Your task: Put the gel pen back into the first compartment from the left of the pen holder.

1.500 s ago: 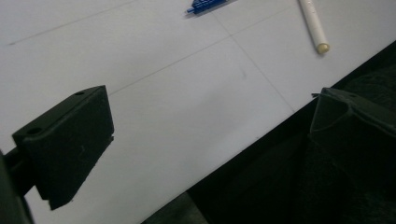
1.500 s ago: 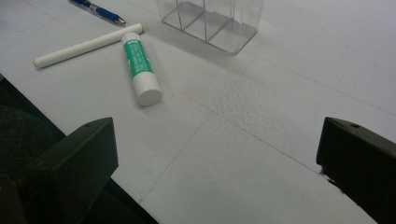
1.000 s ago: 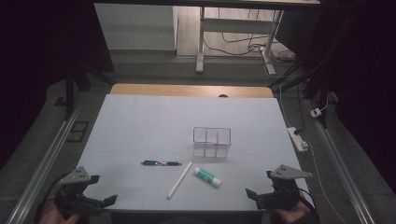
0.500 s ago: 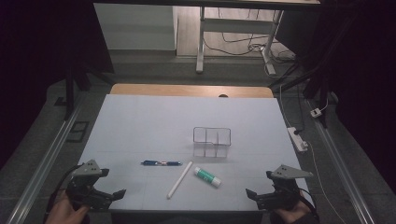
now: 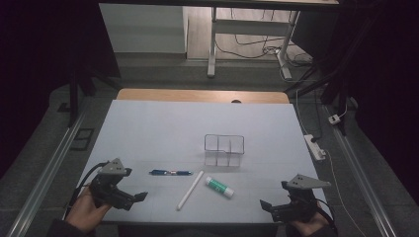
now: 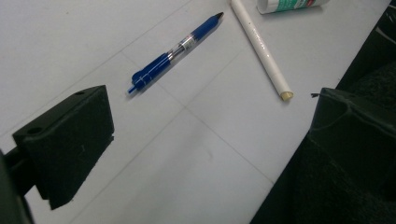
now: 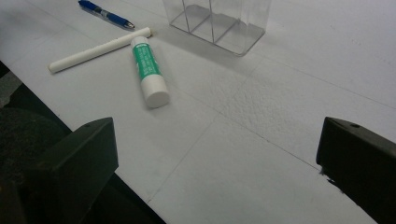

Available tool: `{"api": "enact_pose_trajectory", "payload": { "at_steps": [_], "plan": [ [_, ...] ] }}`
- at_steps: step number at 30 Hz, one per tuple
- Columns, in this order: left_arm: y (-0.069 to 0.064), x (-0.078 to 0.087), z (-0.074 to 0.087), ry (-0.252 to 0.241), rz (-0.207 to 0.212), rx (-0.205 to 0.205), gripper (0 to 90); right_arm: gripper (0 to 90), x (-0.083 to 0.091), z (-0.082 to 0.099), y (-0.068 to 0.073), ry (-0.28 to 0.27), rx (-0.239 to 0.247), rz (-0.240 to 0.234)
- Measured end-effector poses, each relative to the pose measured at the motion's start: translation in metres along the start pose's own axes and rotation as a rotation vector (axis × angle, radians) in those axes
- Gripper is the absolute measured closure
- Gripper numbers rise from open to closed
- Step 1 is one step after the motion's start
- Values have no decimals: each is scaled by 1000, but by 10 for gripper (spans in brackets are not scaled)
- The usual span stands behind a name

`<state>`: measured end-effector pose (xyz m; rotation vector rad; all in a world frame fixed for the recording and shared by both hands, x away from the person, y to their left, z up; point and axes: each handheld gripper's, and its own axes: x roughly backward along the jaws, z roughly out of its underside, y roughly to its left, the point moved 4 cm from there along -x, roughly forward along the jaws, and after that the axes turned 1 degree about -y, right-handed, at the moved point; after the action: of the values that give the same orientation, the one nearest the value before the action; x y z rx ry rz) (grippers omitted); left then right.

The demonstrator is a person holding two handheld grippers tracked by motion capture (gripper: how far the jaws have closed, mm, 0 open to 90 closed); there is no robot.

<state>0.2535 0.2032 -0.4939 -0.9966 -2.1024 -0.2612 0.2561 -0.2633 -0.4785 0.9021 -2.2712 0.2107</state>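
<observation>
Ok so high view: left gripper (image 5: 129, 198) sits at the near-left corner of the desk (image 5: 148, 133), held in a hand (image 5: 88, 210), jaws spread wide w/ nothing between them. It's angled toward the middle of the desk, and the blue pen (image 5: 171, 172) is the closest thing to it, lying flat a bit further in and to its right, not touching the gripper.

Left gripper view backs that up: pen (image 6: 175, 49) lies ahead of the jaws, well apart from both, tip pointing away. White stick (image 6: 261, 48) lies just to the side of it, roughly parallel-ish, w/ a gap between them.

Right gripper (image 5: 269, 208) is at the near-right corner, also wide open & empty, near the desk edge. In the right gripper view the glue stick (image 7: 149, 71) (green label, white cap) lies flat ahead-left of the jaws. Its far end is right by the end of the white stick (image 7: 100, 49), can't tell if they actually touch.

Clear organizer box (image 5: 224, 150) w/ dividers stands upright around mid-desk, behind the glue stick (image 5: 219, 187) and the white stick (image 5: 190, 190). Nothing inside it afaict.
</observation>
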Motion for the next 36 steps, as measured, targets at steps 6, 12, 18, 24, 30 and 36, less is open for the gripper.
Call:
{"api": "enact_pose_trajectory", "payload": {
  "at_steps": [6,12,18,24,30,36],
  "plan": [
    [1,-14,-12,23,-1,-21,3,0,0,0,0,0,-5,-4],
    [4,-26,-24,47,15,-66,6,0,0,0,0,6,-5,-3],
    [7,-41,-39,75,24,-121,6,0,0,0,-1,5,-10,-9],
    [12,-59,-53,111,34,-171,1,0,0,0,-1,7,-9,-14],
    [15,-76,-65,136,57,-201,0,0,0,1,-1,9,-9,-17],
    [16,-93,-76,161,101,-242,0,0,0,1,-1,9,-9,-20]
  ]
}}
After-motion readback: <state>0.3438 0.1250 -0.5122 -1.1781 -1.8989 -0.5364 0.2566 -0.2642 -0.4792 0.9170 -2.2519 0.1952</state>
